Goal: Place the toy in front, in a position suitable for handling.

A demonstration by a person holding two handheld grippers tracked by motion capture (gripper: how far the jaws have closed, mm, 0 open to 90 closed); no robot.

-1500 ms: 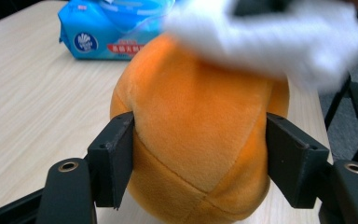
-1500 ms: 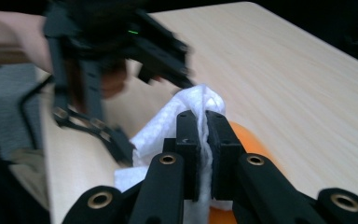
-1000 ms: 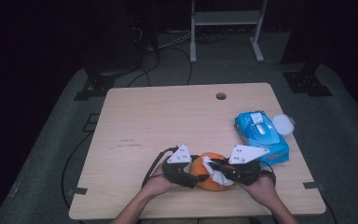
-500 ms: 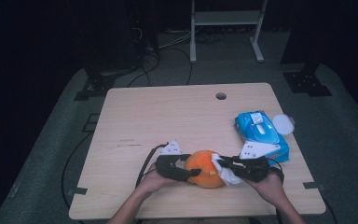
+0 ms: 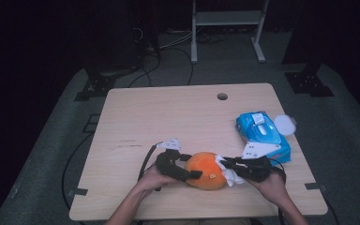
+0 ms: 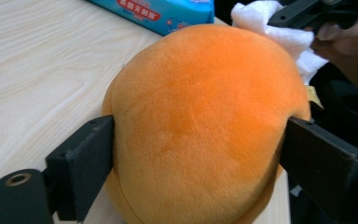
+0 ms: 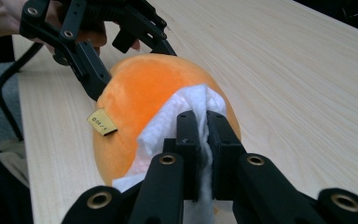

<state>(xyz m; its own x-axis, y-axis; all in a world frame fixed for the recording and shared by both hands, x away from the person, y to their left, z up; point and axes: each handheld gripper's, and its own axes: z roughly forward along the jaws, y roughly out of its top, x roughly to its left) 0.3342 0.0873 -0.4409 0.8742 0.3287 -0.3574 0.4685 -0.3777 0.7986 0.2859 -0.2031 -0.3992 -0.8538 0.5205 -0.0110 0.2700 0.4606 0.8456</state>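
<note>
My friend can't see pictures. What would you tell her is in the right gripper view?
Two black jaws of the right gripper pinch a white tissue wipe against a round orange plush toy on a pale wooden table. The left gripper holds the toy from the far side, and a small yellow tag sticks out.

Light wooden table [image 5: 168, 122], round hole [image 5: 222, 96] near far edge. Orange plush toy [image 5: 207, 169] on near middle. Blue wipes pack [image 5: 262, 136] at right side, white round lid [image 5: 284, 124] just beside it.
</note>
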